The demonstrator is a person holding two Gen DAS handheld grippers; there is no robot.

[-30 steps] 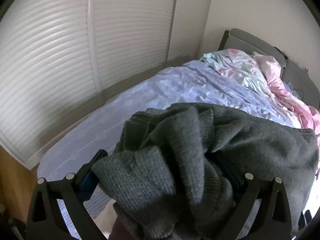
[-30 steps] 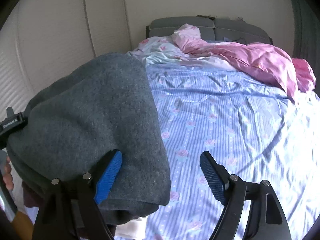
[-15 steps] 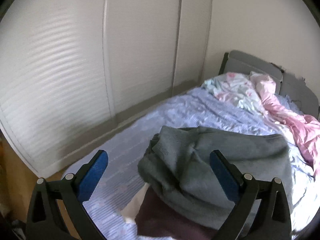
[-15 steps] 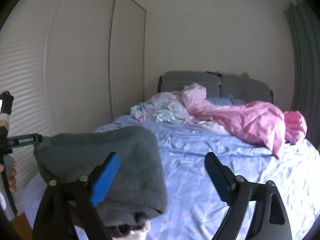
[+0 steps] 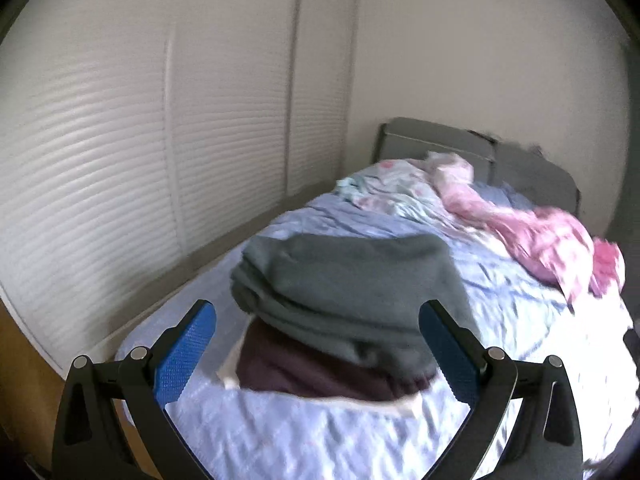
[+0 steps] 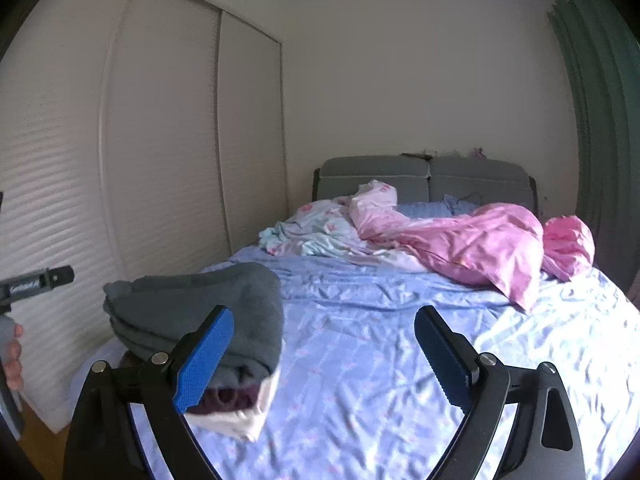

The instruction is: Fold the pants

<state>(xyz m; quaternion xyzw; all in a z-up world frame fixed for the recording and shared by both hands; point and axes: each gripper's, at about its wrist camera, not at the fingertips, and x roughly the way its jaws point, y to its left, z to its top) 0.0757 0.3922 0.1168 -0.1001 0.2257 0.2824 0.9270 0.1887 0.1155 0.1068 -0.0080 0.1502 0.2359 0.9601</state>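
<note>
Left wrist: left gripper wide open, empty, above folded pants

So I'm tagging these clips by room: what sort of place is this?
A bedroom, most likely: a bed with a blue floral sheet, a grey padded headboard, a rumpled pink duvet, and louvred wardrobe doors alongside. Folded grey pants top a small clothes stack.

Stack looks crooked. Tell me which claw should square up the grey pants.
Left, probably. The left claw is open and faces the folded grey pants squarely, framing the stack between its fingers. The right claw, also open, points past them at bare bed sheet, with the pants off to its left.
</note>
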